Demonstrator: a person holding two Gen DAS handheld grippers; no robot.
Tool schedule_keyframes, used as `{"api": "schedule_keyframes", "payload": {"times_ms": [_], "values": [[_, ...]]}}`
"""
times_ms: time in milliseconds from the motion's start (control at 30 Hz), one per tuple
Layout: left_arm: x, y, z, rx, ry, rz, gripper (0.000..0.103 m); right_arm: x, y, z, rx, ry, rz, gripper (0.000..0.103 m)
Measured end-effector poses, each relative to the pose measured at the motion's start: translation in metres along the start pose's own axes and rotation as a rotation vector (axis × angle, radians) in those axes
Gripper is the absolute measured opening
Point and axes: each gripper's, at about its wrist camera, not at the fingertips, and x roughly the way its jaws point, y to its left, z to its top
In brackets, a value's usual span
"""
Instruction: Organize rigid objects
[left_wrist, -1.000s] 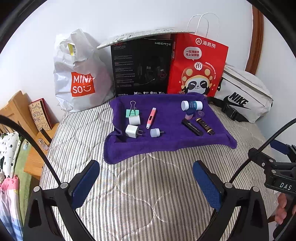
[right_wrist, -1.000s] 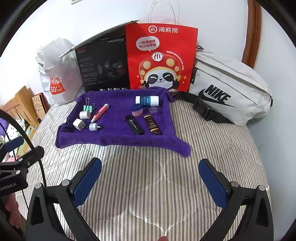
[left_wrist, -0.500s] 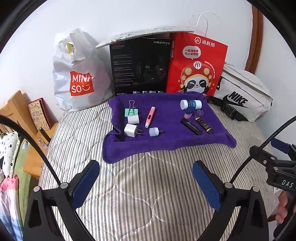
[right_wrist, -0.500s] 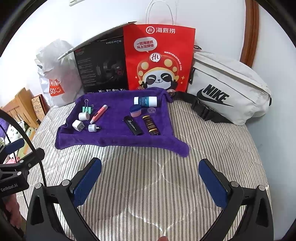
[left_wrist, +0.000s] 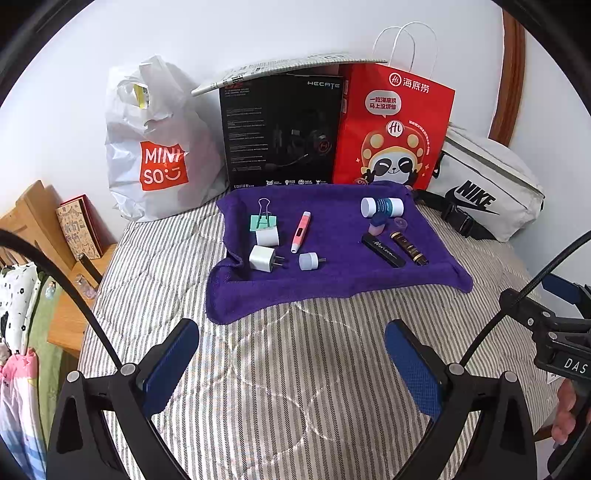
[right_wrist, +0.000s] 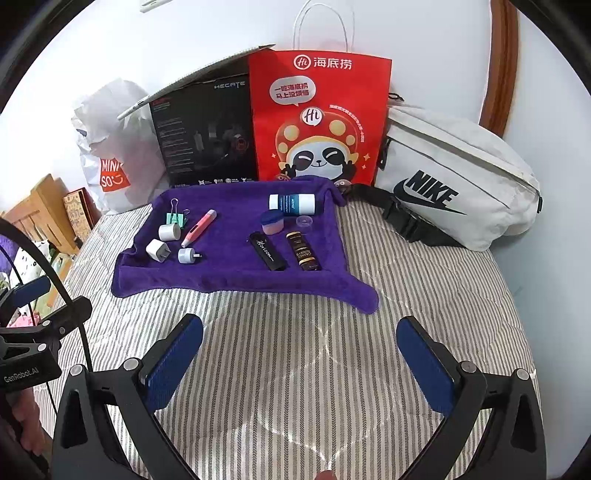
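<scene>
Both grippers, left gripper (left_wrist: 291, 354) and right gripper (right_wrist: 300, 350), gape wide, empty, over the striped bed (right_wrist: 295, 369); only the right view shows the clear cap (right_wrist: 305, 221) plainly beside the purple towel's (right_wrist: 229, 273) bottle (right_wrist: 291, 204).

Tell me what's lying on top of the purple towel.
On the purple towel: a green binder clip, two white plugs, a small round adapter, a pink pen, a white bottle, a small jar, and two dark tubes. The bedding beneath it is hidden.
</scene>
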Motion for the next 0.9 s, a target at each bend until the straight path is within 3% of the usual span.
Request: {"api": "schedule_keyframes", "payload": {"times_ms": [900], "values": [[0.0010,0.0021,-0.0024,-0.001,0.009,0.007,0.102,0.0022,0.0016,-0.0001,-0.002,0.005,0.002,0.103]]}}
